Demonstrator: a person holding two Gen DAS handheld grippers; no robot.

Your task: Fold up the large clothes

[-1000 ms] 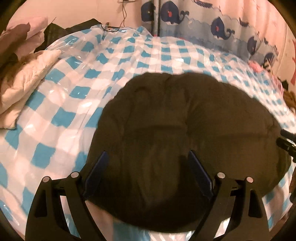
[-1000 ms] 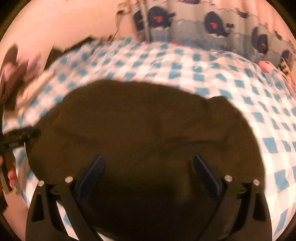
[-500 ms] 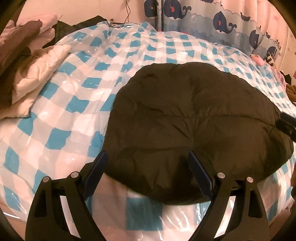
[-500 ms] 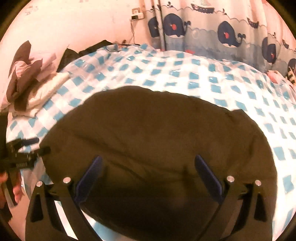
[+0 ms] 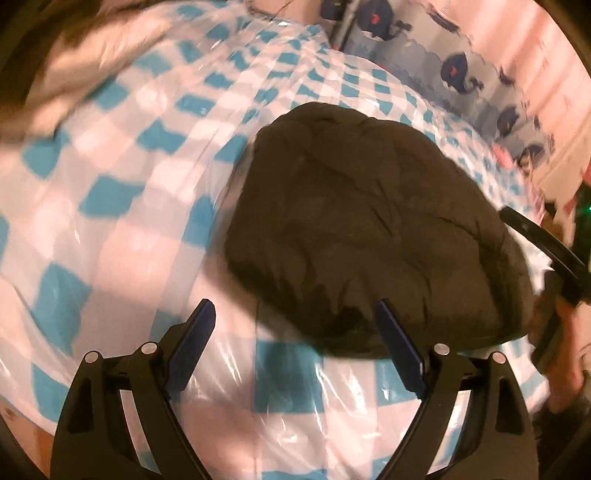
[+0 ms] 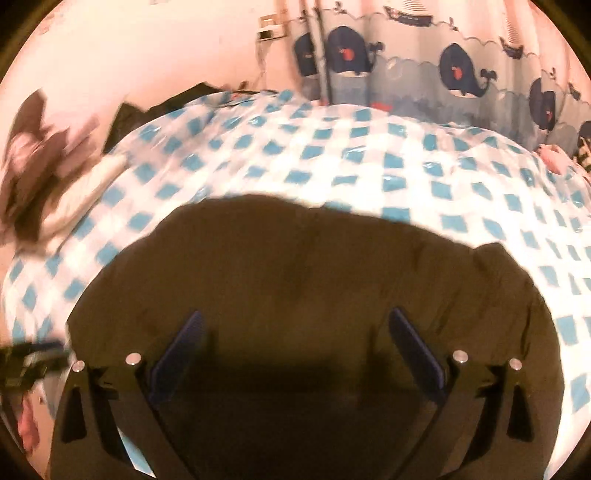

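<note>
A dark olive padded jacket (image 5: 369, 229) lies folded into a thick bundle on a blue-and-white checked cover (image 5: 122, 192). My left gripper (image 5: 295, 314) is open over the bundle's near left corner, nothing between its fingers; its right finger overlaps the jacket's near edge. In the right wrist view the same jacket (image 6: 314, 277) fills the lower half, and my right gripper (image 6: 295, 321) hangs open above it, holding nothing. The right gripper's black frame (image 5: 543, 247) shows at the far right of the left wrist view. The left gripper (image 6: 33, 358) is at the left edge of the right wrist view.
A heap of white and brown clothes (image 6: 48, 177) lies at the left end of the cover. A whale-print curtain (image 6: 461, 74) hangs behind the bed, with a wall socket and cable (image 6: 271, 29) beside it. A hand (image 5: 569, 358) shows at the right edge.
Both grippers have pulled back from the jacket, still open. The left one has shifted left and rolled, so bare checked cover now lies under it. The right one has risen.
</note>
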